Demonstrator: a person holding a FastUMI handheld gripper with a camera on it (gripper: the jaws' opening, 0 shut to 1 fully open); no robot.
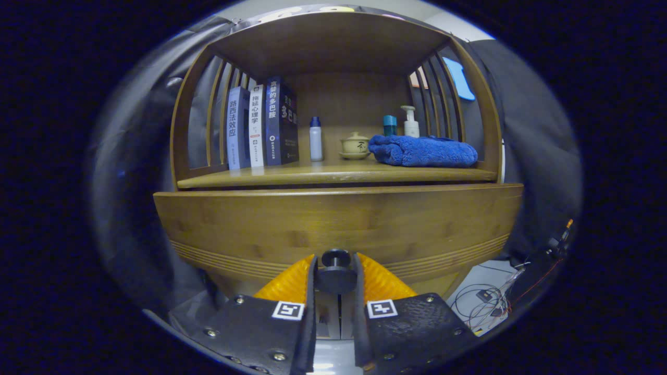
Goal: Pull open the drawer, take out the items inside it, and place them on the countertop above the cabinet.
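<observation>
Gripping item: drawer knob [335,259], sitting between the jaws of the gripper [335,273] (fingers closing narrow on both its sides). Drawer front [338,219] is facing the jaws squarely, still closed; pull axis is running straight back toward the holder. Desk [333,177] is lying above.

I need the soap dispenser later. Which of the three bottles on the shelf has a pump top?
The white pump bottle behind the blue towel, rightmost. The teal bottle beside it and the blue-capped bottle by the books have plain caps. The gripper jaws flank the drawer knob.
</observation>
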